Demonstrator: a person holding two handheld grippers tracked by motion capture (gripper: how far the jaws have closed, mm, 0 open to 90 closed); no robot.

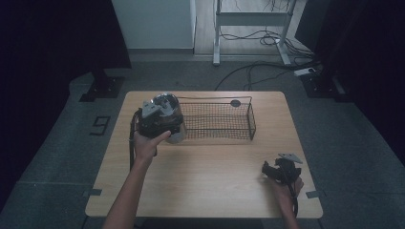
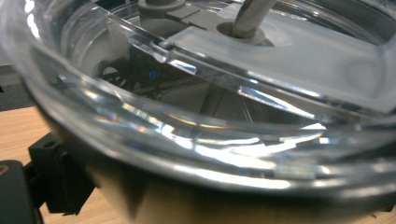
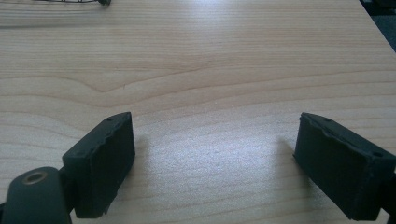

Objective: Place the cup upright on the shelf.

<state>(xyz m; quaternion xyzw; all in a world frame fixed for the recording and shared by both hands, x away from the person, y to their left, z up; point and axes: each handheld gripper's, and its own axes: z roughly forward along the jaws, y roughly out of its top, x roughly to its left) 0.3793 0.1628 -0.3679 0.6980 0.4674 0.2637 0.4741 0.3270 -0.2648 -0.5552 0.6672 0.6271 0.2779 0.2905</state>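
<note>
A clear round container (image 1: 168,109) with a grey piece on top is held at the left end of a black wire basket (image 1: 251,120), at about rim height. My left gripper (image 1: 161,123) is shut on it. In the left gripper view the container's glossy wall (image 2: 210,140) is pressed up close, and one of the black fingers (image 2: 51,175) shows at the lower left. My right gripper (image 1: 269,169) rests on the wooden table (image 1: 205,171) near the front right corner. Its jaws stand wide open (image 3: 215,135) over bare wood, holding nothing.
The basket lies lengthwise across the back half of the table. A small dark round thing (image 1: 235,102) sits by its far right rim. Behind the table are a dark floor, cables and a white desk frame (image 1: 250,21).
</note>
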